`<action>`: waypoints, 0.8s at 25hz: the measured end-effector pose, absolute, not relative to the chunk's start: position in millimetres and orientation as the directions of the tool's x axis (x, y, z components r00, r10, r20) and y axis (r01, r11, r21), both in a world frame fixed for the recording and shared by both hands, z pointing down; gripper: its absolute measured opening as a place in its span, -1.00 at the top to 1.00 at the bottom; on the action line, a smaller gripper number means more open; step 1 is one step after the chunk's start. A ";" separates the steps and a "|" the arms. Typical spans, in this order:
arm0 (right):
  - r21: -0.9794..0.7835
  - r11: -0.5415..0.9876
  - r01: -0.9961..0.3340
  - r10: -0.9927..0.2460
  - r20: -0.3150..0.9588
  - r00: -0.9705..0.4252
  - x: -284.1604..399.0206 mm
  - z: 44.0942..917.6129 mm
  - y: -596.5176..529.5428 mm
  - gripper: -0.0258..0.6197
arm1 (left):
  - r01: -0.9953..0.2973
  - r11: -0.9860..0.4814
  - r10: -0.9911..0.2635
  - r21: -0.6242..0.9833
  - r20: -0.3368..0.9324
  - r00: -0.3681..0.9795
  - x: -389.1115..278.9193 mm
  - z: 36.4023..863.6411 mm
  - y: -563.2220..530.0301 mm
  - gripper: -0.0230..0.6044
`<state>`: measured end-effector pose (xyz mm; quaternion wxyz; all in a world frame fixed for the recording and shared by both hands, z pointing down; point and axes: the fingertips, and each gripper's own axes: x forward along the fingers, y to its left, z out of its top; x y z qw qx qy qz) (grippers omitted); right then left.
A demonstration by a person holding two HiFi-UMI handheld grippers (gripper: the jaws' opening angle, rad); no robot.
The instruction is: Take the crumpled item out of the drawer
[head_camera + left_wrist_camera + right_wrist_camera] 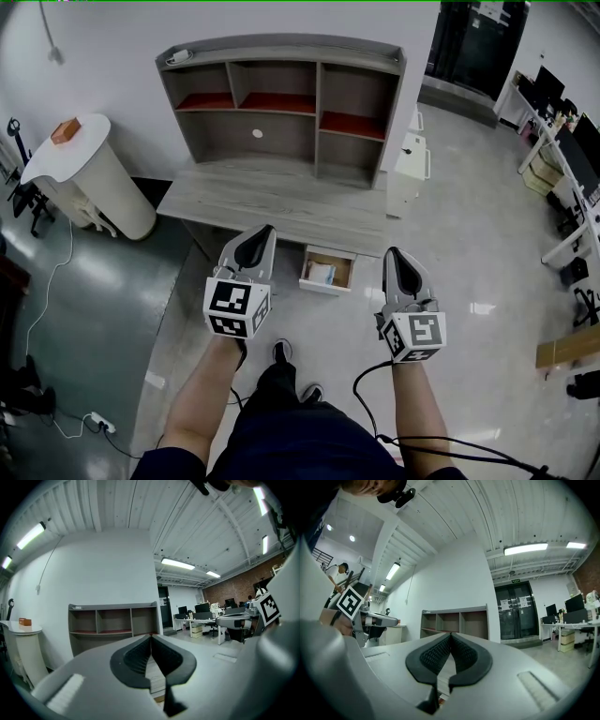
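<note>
Left tongs clenched empty; right tongs likewise; crumpled item in open drawer barely made out.

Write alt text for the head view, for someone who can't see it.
Seen from above, a person holds a left gripper and a right gripper, both shut and empty, short of an open drawer under a grey desk. A pale crumpled item lies in the drawer; an open shelf unit stands on the desk.

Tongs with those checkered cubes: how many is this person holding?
2. The left tongs at the head view's lower middle, the right tongs to their right; the open drawer shows between them.
</note>
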<state>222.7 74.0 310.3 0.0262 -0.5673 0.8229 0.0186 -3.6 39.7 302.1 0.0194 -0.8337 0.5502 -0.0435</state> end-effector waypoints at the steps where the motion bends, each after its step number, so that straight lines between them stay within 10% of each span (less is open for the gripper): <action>1: 0.000 0.356 -0.934 -0.933 -0.062 -0.356 223.7 311.2 71.2 0.90 | -0.915 -0.396 -0.918 -0.078 0.052 0.392 -1.7 302.6 36.9 0.91; 20: 0.022 0.346 -0.938 -0.938 0.045 -0.345 205.3 345.6 -31.9 0.90 | -0.902 -0.432 -0.898 -0.011 0.098 0.429 -10.9 340.5 -83.8 0.91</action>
